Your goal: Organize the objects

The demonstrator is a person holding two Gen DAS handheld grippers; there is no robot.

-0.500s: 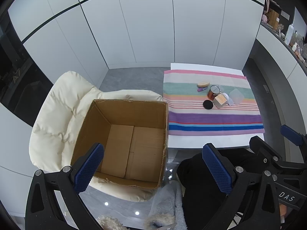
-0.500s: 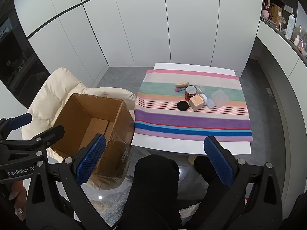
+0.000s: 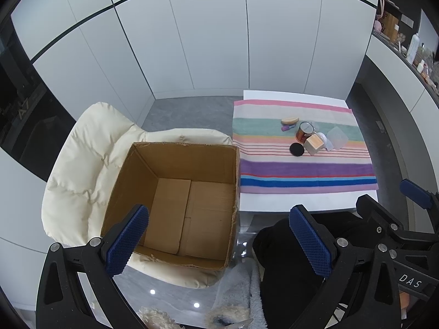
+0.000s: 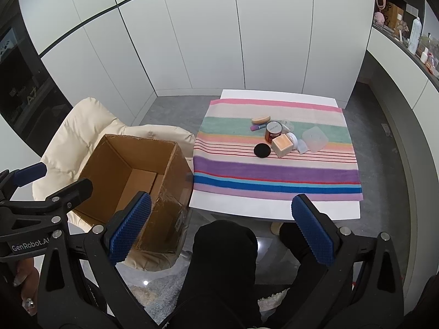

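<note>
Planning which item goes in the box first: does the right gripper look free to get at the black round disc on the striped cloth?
Probably yes. The right gripper is open and empty, and the black disc lies at the cluster's near edge, with only bare striped cloth between them. The cube sits close beside it.

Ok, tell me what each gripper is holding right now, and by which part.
Nothing. The left gripper and right gripper are both open and bare; the open brown cardboard box sits untouched.
</note>
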